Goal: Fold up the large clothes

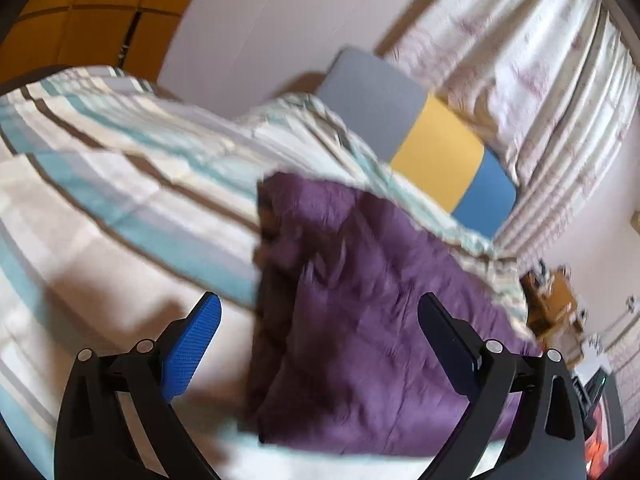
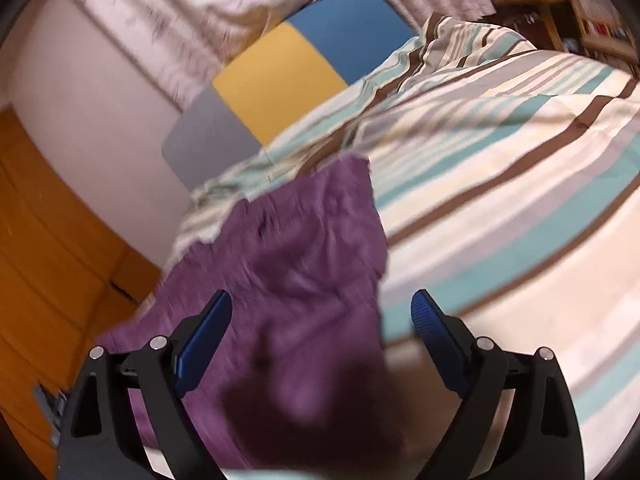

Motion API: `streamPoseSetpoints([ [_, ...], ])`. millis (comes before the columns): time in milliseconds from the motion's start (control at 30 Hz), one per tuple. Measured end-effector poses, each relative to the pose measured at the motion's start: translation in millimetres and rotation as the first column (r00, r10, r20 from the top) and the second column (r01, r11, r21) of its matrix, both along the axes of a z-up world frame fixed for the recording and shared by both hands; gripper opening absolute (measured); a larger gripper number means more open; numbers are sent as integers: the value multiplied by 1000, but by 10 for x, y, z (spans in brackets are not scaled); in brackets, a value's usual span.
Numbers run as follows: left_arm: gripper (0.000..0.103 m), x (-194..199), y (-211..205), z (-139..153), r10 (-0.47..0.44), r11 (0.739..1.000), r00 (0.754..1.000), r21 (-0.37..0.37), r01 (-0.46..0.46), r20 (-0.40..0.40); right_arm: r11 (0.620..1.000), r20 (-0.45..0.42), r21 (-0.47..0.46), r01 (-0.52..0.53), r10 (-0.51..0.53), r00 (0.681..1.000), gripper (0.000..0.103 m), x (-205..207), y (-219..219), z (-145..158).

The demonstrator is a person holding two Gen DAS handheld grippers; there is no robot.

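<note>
Your left gripper (image 1: 320, 344) has its fingers (image 1: 192, 354) spread wide apart with nothing between them; the blue ribbed pad on one side sits over the pale striped bed cover (image 1: 100, 184), the other finger over purple cloth. Just ahead of it, the purple garment (image 1: 360, 300) lies on the bed in a thick, wrinkled bundle, with a dark folded edge running down its left side in this view.

Your right gripper (image 2: 322, 340) also has its fingers (image 2: 202, 350) well apart, gripping nothing. The purple garment (image 2: 304, 272) fills the space below and between them, and a dark blurred shadow lies on the cloth close to the camera. The garment narrows toward its far end, where its edge rests on the striped bed cover (image 2: 500, 168).

Beyond the garment the cover bunches up toward the headboard (image 1: 436, 148), which has grey, yellow and blue panels; your right wrist view shows the same headboard (image 2: 280, 76). Behind it hang pale patterned curtains (image 1: 520, 60). An orange wooden wardrobe (image 2: 48, 220) stands to one side, and a cluttered wooden desk (image 2: 536, 4) at the far edge.
</note>
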State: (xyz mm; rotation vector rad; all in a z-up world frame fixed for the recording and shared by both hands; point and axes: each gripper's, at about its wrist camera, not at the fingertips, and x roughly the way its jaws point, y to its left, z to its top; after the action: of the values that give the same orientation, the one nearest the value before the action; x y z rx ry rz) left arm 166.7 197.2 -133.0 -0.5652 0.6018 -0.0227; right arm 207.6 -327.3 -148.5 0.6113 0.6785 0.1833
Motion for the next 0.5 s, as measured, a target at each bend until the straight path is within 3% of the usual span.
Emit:
streamPoseSetpoints([
  [67,98,49,-122,-128,-49,998,997,24,50,-58,998,-40,-43,-35,34,999,91,-60,80,-105],
  [100,98,80,-221,-200,-75,996,994,33,78,-83,997,-60,-48,-58,55,997,84,-67,122,-160],
  [133,97,105,-281,-239,-91,995,991,36,95,-96,996,-69,-45,-76,72,995,67,-70,158,-196],
  [167,95,131,-351,-278,-109,993,988,41,114,-107,994,-70,-40,-101,98,993,59,-66,214,-219],
  [333,52,170,-528,-305,-155,983,979,80,167,-135,983,-54,-105,-152,147,988,35,-85,397,-183],
  [433,39,108,-578,-277,-183,976,973,91,197,-142,980,-61,-107,-167,161,985,25,-111,410,-171],
  [500,36,23,-598,-265,-201,972,968,91,216,-146,977,-65,-112,-182,175,982,22,-183,390,-157],
])
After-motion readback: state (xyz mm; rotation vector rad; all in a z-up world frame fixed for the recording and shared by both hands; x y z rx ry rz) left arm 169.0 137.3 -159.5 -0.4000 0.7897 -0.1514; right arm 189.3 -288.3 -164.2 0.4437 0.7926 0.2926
